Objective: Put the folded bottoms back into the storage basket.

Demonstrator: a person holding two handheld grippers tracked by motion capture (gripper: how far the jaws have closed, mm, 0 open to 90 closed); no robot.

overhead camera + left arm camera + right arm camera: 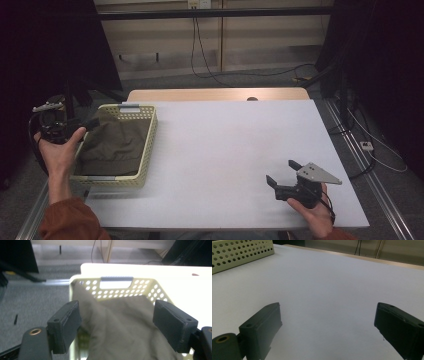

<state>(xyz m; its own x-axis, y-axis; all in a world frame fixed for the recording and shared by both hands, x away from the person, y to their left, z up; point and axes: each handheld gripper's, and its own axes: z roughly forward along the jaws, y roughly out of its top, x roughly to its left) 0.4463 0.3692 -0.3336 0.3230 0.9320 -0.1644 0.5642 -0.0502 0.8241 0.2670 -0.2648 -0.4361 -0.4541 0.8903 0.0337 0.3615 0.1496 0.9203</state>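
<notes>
Olive cloth [117,145] lies bunched in the basket [148,150], so it seems put away | left gripper [117,322] hangs above it, jaws wide, nothing between them | right gripper [282,172] waits near the table [225,140], jaws apart, empty, probably idle.

i had the left tool [89,123] raised at the far left, gripped in my left hand [60,150], the forearm in its rust-coloured sleeve coming up from the bottom edge. its jaws pointed to the right and stood wide apart, with nothing pressed between the pads [65,325]. my right hand [315,212] held the right tool [282,173] low near the front right, jaws aimed up and left, also spread wide and gripping nothing.
</notes>
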